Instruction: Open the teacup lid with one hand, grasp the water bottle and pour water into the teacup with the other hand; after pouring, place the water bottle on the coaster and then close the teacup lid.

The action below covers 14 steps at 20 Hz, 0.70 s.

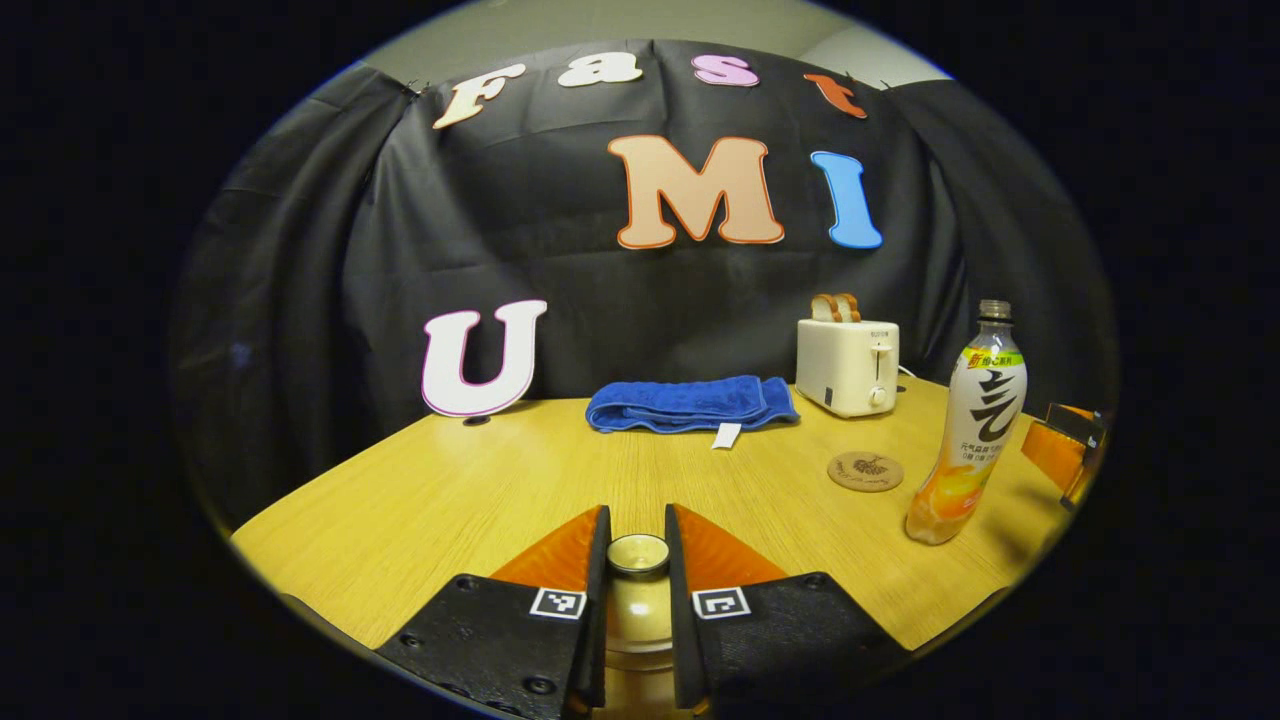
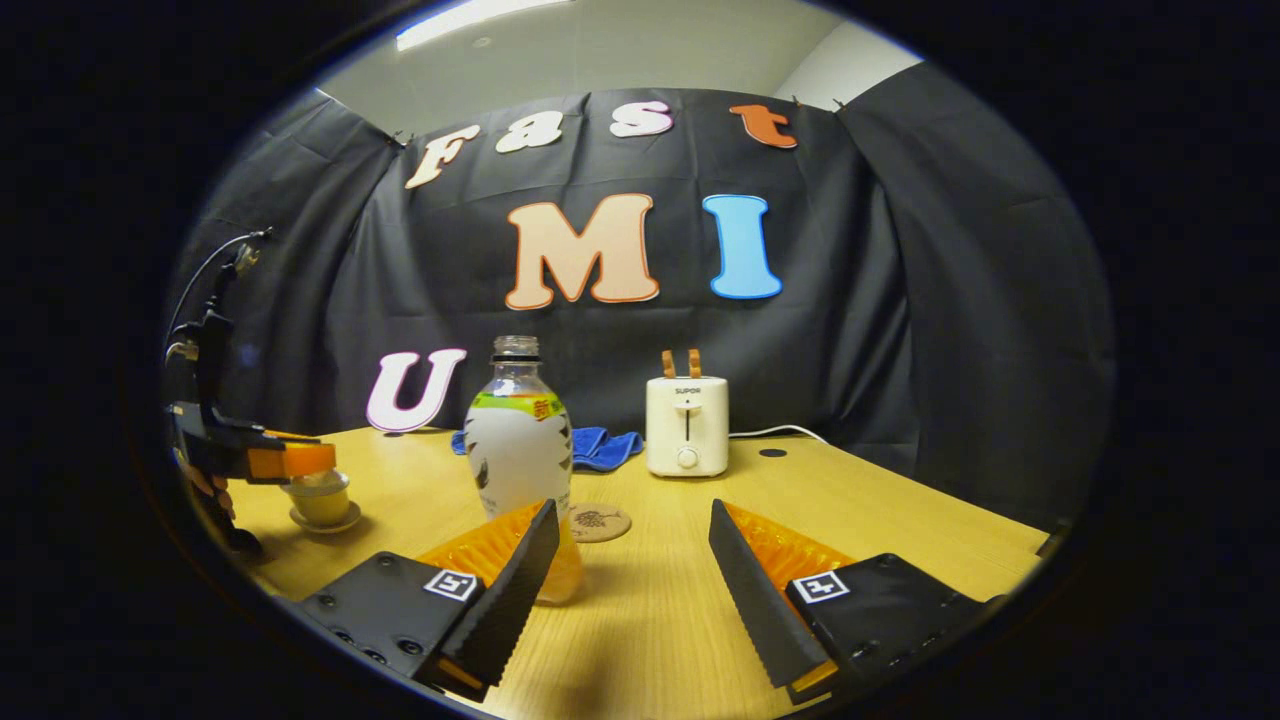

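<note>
The wooden table [image 2: 900, 520] carries everything I work with. At its far edge I see a white toaster [image 2: 687, 425] with two slices of bread [image 1: 836, 307] standing in its slots, and beside it a folded blue towel [image 1: 690, 403].

The water bottle [image 2: 520, 450] stands upright and uncapped, just ahead of my right gripper [image 2: 630, 530], whose fingers are spread wide and touch nothing; the bottle sits toward the left finger rather than centred between the two. The round coaster [image 1: 865, 470] lies flat just beside the bottle, bare.

My left gripper [image 1: 638, 535] is drawn in close around the knob of the teacup lid [image 1: 638, 552]; both fingers appear to press on it, though the contact itself is hard to confirm from this angle. In the right gripper view the teacup [image 2: 320, 502] rests on its saucer [image 2: 325, 522] near the table's left edge, with the left gripper directly over it.
</note>
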Each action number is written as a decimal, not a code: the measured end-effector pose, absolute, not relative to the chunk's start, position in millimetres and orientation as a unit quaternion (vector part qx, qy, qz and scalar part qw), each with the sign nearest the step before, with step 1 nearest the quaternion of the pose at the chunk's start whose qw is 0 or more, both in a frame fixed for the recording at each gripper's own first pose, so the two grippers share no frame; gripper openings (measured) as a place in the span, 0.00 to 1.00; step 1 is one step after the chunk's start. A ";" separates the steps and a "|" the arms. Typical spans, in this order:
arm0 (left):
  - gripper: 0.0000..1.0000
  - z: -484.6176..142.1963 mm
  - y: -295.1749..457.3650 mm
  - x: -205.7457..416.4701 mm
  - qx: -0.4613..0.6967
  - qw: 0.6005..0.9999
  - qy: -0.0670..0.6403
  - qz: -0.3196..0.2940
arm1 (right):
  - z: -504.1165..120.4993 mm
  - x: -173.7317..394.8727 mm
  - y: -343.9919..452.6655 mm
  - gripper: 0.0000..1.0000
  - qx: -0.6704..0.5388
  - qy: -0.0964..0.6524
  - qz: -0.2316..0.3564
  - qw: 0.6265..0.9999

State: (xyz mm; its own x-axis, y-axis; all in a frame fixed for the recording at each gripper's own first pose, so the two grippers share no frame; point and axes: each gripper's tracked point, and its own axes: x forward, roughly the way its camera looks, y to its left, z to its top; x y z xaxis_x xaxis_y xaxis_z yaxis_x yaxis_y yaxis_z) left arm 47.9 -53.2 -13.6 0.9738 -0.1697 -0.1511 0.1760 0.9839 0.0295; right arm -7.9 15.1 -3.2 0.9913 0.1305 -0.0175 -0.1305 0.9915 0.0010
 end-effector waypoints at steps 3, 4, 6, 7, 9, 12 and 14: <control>0.24 -2.0 -56.8 44.2 0.023 0.994 0.057 -0.094 | -4.1 -14.2 34.9 0.97 0.002 0.011 0.105 0.994; 0.24 1.3 -56.8 42.0 0.023 0.994 0.052 -0.095 | -4.6 -15.1 42.0 0.97 0.004 0.012 0.114 0.993; 0.24 6.2 -56.8 38.7 0.021 0.994 0.044 -0.097 | -5.0 -14.9 54.4 0.94 0.003 0.014 0.131 0.991; 0.24 9.0 -55.7 36.9 0.019 0.994 0.041 -0.098 | -6.5 -14.0 61.3 0.96 0.001 0.015 0.138 0.990; 0.24 13.6 -50.1 33.3 0.013 0.995 0.036 -0.095 | -8.1 -11.6 74.1 0.98 -0.002 0.018 0.152 0.988; 0.24 21.9 -36.1 28.0 0.006 0.996 0.026 -0.085 | -8.1 -5.5 86.4 0.95 -0.008 0.019 0.159 0.987; 0.24 27.3 -26.7 24.8 0.001 0.997 0.020 -0.078 | -9.8 0.7 91.6 0.95 -0.008 0.021 0.158 0.987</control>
